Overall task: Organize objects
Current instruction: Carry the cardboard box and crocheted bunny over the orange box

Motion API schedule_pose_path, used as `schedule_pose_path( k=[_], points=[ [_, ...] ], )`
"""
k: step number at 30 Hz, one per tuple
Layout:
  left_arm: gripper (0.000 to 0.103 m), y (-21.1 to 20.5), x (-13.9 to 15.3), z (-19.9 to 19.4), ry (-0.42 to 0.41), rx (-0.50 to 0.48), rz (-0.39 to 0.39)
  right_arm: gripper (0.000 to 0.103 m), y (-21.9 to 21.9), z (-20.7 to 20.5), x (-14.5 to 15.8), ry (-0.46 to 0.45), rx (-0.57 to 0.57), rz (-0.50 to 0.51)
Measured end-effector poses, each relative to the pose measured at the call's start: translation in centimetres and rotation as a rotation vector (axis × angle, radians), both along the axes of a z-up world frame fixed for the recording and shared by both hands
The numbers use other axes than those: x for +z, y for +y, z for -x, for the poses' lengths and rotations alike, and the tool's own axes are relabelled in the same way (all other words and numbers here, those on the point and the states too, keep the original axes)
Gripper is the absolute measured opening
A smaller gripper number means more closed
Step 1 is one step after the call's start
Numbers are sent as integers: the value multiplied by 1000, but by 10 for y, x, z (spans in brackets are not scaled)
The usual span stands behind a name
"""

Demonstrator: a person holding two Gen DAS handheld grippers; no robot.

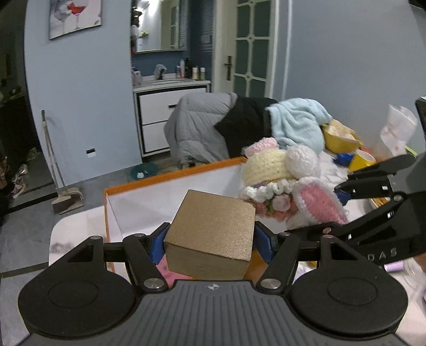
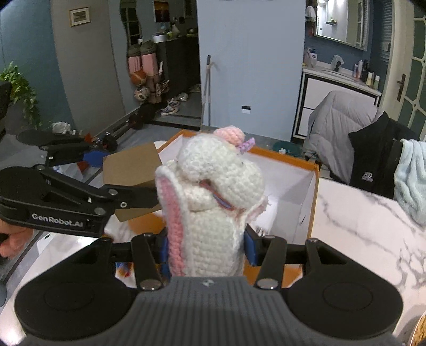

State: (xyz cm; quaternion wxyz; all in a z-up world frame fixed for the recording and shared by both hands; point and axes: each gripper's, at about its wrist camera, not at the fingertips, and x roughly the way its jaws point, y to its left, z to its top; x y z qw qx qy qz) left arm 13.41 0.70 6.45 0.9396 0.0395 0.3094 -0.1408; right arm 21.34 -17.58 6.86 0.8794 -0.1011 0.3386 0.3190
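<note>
- A white marble surface [image 2: 359, 226] with grey veins carries an orange box [image 1: 170, 175], open at the top and white inside.
- The left claw [image 1: 210, 239] pinches a gold cube [image 1: 213, 226] between blue pads, held in the air above the near end of the box.
- The right claw [image 2: 206, 247] pinches a crochet bunny [image 2: 210, 202], white with pink ears, held upright over the box and just beside the cube.
- In the left view, clutter lies at the surface's far right: a yellow bowl [image 1: 340, 141], a yellow cup [image 1: 362, 159] and a clear plastic bag [image 1: 396, 127].
- Behind the surface a chair is draped with a grey quilted coat [image 1: 197, 125], a black jacket [image 1: 245, 125] and a pale blue fleece [image 1: 298, 119].
- The walls are pale blue; a picture of wine glasses [image 1: 76, 17] hangs on one.
- Further back stands a white vanity [image 1: 165, 111] with a sink, bottles and a mirror, beside a white door [image 1: 253, 45] with glass panes.
- A broom [image 1: 53, 159] leans on the wall over a grey floor, with a green basin [image 1: 143, 170] on the floor near it.
- In the right view, shoes [image 2: 170, 106] lie by a dark doorway, and a green plant [image 2: 18, 90] hangs at the left.
</note>
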Motion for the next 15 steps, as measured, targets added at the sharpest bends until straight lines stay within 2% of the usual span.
schedule_pose_path(
  k=[7, 15],
  points=[
    [77, 5, -17, -37, 13, 71, 12, 53, 14, -45, -9, 3, -40, -5],
    [76, 8, -51, -68, 83, 137, -75, 53, 32, -75, -44, 37, -59, 40]
  ],
)
